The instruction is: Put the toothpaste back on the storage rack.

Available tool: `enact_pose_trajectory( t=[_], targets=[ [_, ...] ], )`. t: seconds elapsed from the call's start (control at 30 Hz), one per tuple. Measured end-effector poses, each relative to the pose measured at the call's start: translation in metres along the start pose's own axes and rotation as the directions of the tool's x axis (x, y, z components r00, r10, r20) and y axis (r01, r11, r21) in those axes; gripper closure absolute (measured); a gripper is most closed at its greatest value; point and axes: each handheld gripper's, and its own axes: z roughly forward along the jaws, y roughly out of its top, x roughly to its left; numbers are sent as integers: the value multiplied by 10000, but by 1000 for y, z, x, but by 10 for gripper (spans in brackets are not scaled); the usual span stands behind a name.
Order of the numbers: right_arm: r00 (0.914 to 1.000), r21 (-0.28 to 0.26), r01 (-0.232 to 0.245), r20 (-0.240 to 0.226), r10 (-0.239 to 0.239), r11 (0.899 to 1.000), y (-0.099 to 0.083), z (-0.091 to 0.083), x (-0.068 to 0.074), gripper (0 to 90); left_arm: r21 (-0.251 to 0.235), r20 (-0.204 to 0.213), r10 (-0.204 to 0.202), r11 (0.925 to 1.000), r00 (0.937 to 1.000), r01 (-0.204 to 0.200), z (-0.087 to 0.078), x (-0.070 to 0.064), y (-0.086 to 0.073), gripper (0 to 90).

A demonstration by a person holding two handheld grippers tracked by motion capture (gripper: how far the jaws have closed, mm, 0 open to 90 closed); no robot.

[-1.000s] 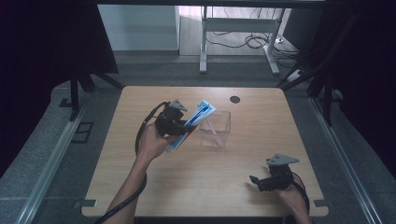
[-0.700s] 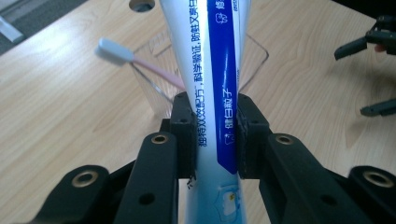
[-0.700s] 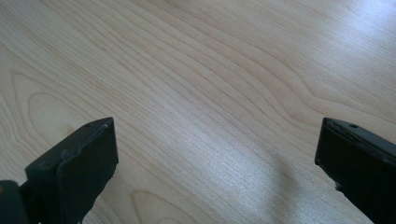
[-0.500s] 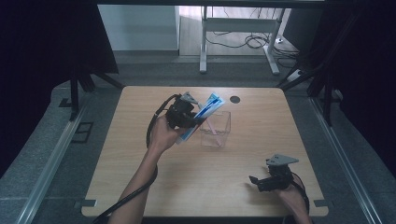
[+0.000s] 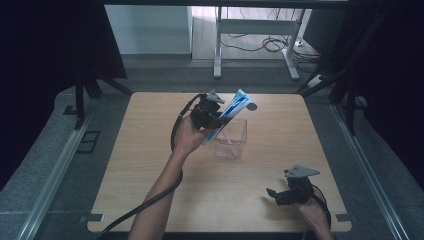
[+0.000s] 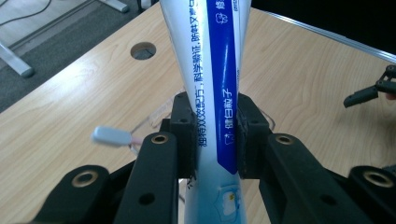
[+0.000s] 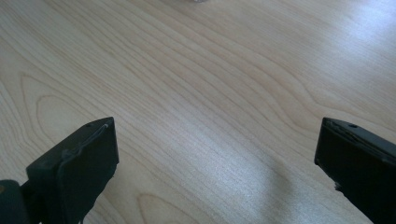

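My left gripper (image 5: 220, 116) is shut on a blue and white toothpaste tube (image 5: 234, 111), held tilted above the near left rim of a clear square container (image 5: 233, 141) at the table's middle. In the left gripper view the tube (image 6: 219, 70) is clamped between the two jaws of the left gripper (image 6: 215, 135), and a toothbrush head (image 6: 111, 136) sticks out below to the left. A pink toothbrush handle (image 5: 226, 134) leans inside the container. My right gripper (image 5: 275, 195) rests near the front right of the table, open, with bare wood between the jaws of the right gripper (image 7: 219, 158).
A round cable hole (image 5: 252, 106) lies in the tabletop (image 5: 150, 165) just behind the container. Metal desk legs (image 5: 218, 45) and cables lie on the floor beyond the far edge. The left gripper's cable (image 5: 145, 210) trails off the front edge.
My left gripper has carried the tube away from me and to the right, from beside the container's left side to above its rim. The right gripper has stayed put.
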Motion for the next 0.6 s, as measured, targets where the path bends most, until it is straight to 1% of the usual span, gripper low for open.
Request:
enact_pose_trajectory(
  t=[0.1,0.2,0.23,0.33,0.53,0.6],
  targets=[
    [10000,64,30,-41,-30,10000,-1,1,0,0,-107,-3,-32,9999,10000,32,6,1,4,730],
    [10000,53,28,-43,-27,10000,-1,1,0,0,-227,-99,6,9997,10000,-8,12,1,8,730],
    [10000,48,15,-40,-15,10000,-1,1,-1,0,-327,-78,-56,9995,10000,54,15,1,10,730],
    [10000,59,1,-43,-1,10000,-1,1,-1,0,-480,-37,-27,9988,10000,25,21,2,13,730],
    [9999,159,60,-119,-58,9999,-1,2,0,1,-806,90,-132,9966,9999,139,37,2,15,730],
    [9999,158,77,-114,-76,9998,-1,2,0,1,-876,50,-52,9961,10000,56,42,2,14,730]
  ],
)
